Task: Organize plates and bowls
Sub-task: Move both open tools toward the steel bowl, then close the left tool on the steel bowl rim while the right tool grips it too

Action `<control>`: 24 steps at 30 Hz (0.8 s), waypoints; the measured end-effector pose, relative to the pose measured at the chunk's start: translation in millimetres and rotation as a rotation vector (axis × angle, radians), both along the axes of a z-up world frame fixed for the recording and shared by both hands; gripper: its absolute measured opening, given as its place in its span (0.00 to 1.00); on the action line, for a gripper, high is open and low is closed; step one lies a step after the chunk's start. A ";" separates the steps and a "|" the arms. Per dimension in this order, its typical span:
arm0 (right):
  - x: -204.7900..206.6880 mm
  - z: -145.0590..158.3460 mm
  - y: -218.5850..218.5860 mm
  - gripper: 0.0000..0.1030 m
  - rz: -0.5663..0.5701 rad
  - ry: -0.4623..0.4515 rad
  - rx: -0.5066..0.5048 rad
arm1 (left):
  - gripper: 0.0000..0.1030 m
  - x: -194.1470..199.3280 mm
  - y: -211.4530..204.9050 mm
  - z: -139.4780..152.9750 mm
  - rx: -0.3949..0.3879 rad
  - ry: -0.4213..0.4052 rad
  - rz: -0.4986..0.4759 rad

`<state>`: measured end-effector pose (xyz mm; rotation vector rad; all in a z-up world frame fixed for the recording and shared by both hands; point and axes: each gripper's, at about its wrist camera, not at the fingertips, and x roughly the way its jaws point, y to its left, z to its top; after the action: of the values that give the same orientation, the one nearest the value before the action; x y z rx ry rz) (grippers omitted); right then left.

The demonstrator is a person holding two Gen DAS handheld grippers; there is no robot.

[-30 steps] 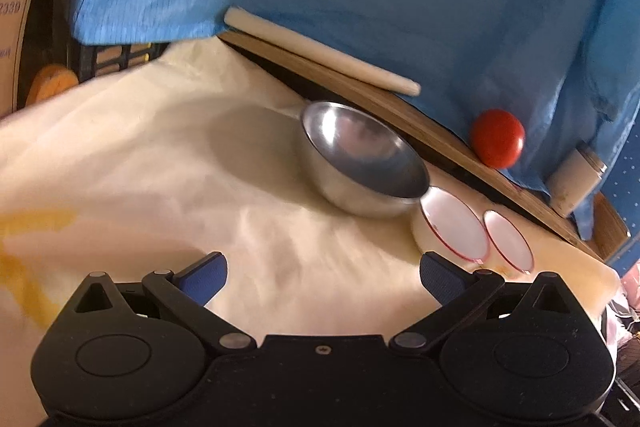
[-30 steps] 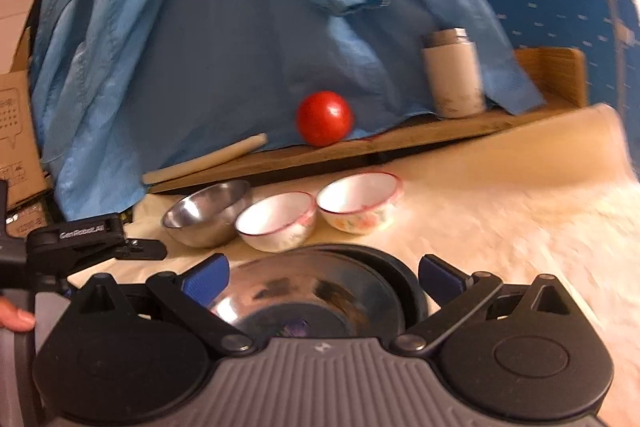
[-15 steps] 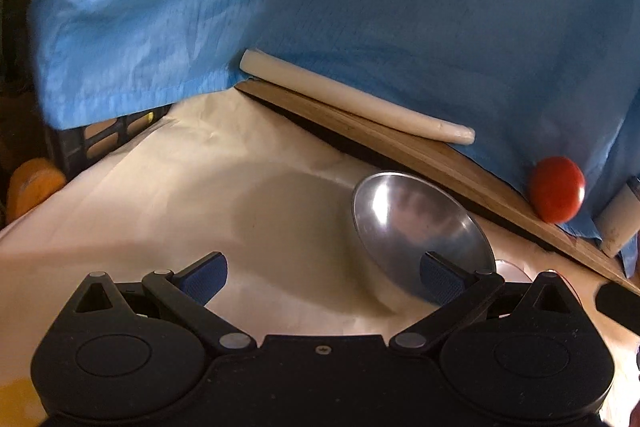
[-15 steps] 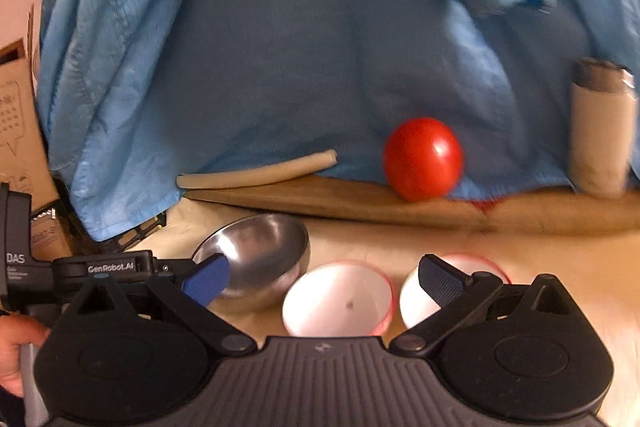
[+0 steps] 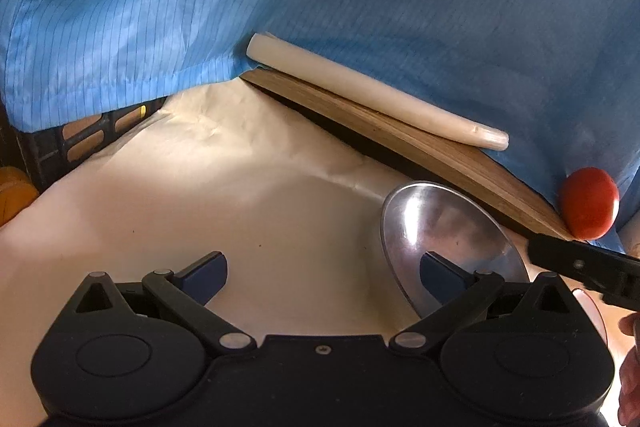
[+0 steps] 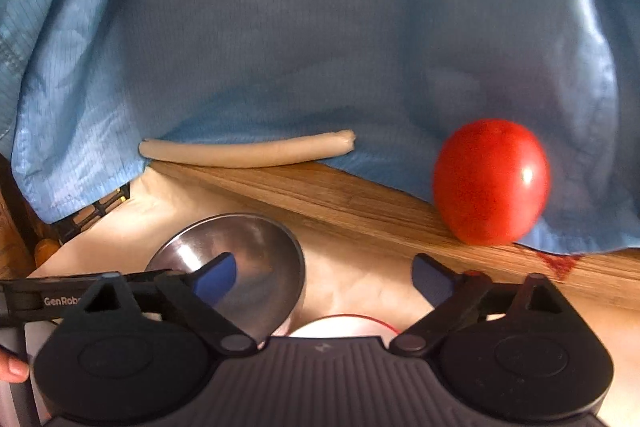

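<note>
Both grippers have pushed in closer than a moment ago. The left gripper (image 5: 322, 267) has its fingers spread wide, the right-hand one now reaching over the steel bowl (image 5: 444, 239), which sits on the cloth-covered tabletop (image 5: 240, 195) near its back edge by the wooden board (image 5: 400, 143). The right gripper (image 6: 324, 273), fingers also apart, hangs above a red-rimmed bowl (image 6: 344, 325), the tomato (image 6: 490, 181) looming larger
</note>
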<state>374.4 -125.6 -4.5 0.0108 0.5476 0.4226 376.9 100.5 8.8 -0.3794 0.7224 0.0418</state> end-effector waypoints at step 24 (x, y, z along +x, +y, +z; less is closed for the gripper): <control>15.2 -15.5 -0.8 0.23 0.074 0.132 0.122 | 0.39 -6.0 -4.3 3.3 -0.133 -0.028 -0.032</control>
<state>389.6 -126.4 -20.1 0.1365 0.6529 0.5295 371.0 96.2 12.0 -0.4948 0.7052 -0.0418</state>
